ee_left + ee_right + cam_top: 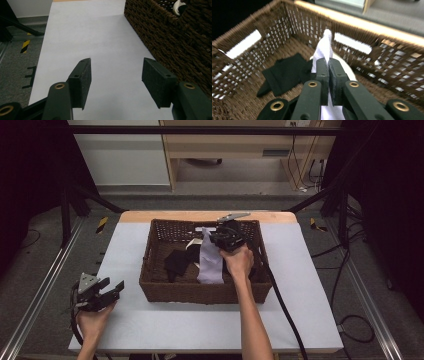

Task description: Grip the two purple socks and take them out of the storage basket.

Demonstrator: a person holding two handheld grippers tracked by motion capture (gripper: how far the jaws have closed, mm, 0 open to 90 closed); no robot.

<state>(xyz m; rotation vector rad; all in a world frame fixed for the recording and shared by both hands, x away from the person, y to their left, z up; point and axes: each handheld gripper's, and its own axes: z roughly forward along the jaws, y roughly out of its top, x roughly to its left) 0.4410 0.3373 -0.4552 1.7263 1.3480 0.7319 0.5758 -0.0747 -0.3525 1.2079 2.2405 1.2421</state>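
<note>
A brown wicker basket (pixel 150 247) stands in the middle of the white table. My right gripper (pixel 214 240) hangs over the basket, shut on a pale lavender-white cloth (pixel 210 262) that droops from the jaws into the basket. In the right gripper view the cloth (pixel 324 51) pokes up between the closed jaws of that gripper (pixel 328 65). A black cloth (pixel 176 261) lies on the basket floor, and in the right gripper view the black cloth (pixel 283 73) sits to the left. My left gripper (pixel 117 289) rests open on the table left of the basket, with nothing between its pads (pixel 81 80).
The basket wall (pixel 172 42) rises close on the right in the left gripper view. Bare white table (pixel 200 320) lies in front of the basket. A black cable (pixel 280 300) trails from the right gripper across the table. A metal frame rail (pixel 45 290) runs along the left.
</note>
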